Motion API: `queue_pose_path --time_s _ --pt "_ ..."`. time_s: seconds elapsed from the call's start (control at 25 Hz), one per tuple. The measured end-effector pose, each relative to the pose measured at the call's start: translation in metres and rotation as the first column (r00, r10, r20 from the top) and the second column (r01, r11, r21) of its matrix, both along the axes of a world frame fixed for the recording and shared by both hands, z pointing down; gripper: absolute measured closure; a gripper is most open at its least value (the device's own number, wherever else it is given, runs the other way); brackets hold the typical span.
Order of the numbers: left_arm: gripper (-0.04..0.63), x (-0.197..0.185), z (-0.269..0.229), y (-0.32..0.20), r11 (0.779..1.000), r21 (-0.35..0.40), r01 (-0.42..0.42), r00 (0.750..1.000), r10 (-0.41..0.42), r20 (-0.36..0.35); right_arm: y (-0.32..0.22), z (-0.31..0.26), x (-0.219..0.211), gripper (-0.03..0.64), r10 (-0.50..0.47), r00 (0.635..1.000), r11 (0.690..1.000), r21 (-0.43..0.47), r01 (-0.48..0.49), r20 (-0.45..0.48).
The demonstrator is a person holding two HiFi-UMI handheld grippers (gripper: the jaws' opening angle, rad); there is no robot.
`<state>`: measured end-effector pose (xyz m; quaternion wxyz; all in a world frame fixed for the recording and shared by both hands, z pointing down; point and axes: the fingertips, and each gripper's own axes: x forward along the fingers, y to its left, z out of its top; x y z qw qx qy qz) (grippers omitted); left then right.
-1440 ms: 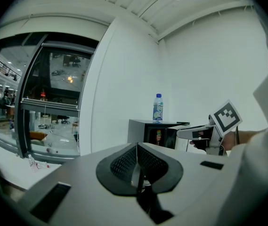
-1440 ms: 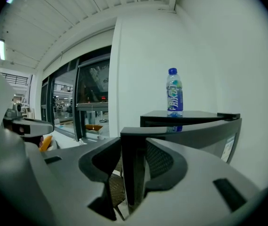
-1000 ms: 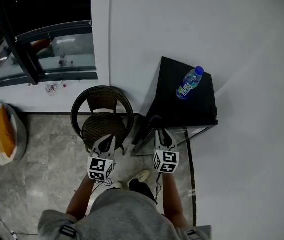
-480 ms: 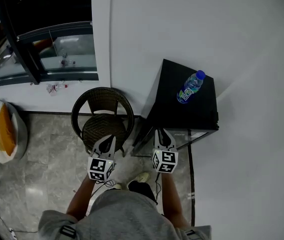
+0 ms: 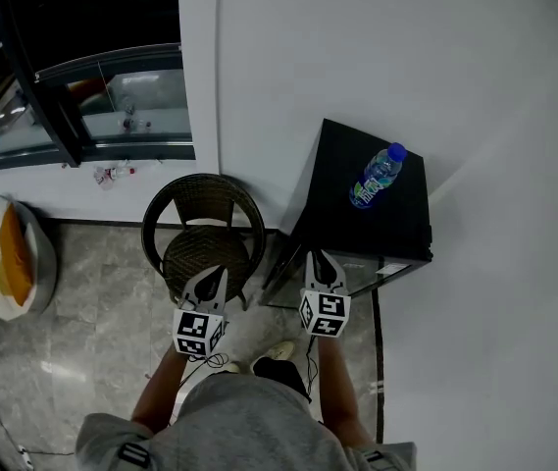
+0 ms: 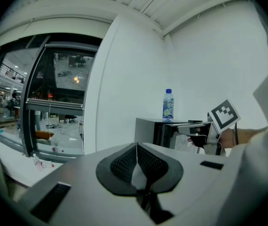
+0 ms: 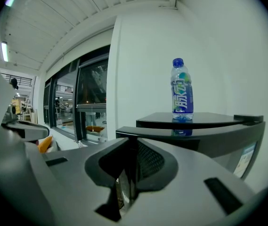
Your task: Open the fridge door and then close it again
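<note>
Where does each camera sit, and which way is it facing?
Head view: on the person's head, looking steeply down at fridge, chair, left gripper, right gripper, forearms.
Left gripper view: on that gripper, facing window and fridge; its shut fingers show.
Right gripper view: on that gripper, facing the fridge; its fingers have just been closing around the door edge.
All three share the bottle.
</note>
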<state>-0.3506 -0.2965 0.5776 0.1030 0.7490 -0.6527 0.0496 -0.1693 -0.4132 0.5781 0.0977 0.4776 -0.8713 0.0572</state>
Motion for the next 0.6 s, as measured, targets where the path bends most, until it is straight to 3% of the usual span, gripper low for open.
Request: queue_pose_path --time_s 0.6 --pt "0.588 0.001 0.005 -0.008 1.000 -0.011 0.020 1.000 -0.020 -0.007 -0.023 0.000 -0.005 0.563 -0.014 1.000 1.000 -0.004 0.013 -0.007"
